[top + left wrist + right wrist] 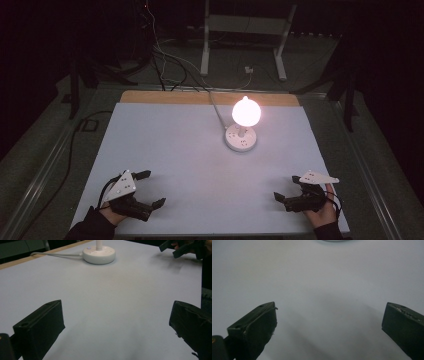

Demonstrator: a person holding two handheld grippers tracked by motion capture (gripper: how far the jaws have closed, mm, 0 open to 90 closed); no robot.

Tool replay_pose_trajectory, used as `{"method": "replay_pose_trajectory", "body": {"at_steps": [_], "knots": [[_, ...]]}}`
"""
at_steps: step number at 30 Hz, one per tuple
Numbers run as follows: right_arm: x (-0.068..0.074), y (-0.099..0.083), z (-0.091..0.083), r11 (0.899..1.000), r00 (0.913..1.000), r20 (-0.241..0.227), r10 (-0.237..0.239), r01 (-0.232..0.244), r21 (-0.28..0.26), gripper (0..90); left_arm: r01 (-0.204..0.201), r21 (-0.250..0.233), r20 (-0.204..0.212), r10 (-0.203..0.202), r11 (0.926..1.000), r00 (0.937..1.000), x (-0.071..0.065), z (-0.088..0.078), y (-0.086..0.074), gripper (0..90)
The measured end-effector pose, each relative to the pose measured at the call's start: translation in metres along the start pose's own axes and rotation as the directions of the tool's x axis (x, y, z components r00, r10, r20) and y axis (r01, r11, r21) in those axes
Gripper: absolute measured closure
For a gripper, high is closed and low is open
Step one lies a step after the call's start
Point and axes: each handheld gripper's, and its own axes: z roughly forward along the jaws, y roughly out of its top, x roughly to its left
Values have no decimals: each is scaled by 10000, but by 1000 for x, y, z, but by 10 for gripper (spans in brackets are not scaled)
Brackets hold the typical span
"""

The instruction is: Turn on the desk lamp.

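So here's the setup: a white table [165, 145] in a pretty dark room, with a little lamp on it. The lamp's round white base [241, 138] sits toward the far side, a bit right of center, and the bulb [246, 112] on top is lit and glowing bright. A white cord [216, 107] runs from the base off the far edge of the table.

The left gripper [154, 189] rests at the near left corner, held by the person's left hand [111, 215], jaws spread wide with nothing between them. In the left gripper view you can see both black jaws far apart over bare table, and the lamp base [99, 254] far ahead.

The right gripper [287, 187] is at the near right, in the right hand [322, 210], also gaping wide and empty. Its own view shows the jaws well apart above plain white surface.

Both grippers are well apart from the lamp and from each other.
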Motion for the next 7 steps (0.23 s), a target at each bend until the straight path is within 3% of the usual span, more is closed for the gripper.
{"method": "replay_pose_trajectory", "body": {"at_steps": [7], "knots": [[1,0,7,9993,9999,-48,-127,129,344,0,32,-14,18,-32,10000,10000,1,0,0,3]]}}
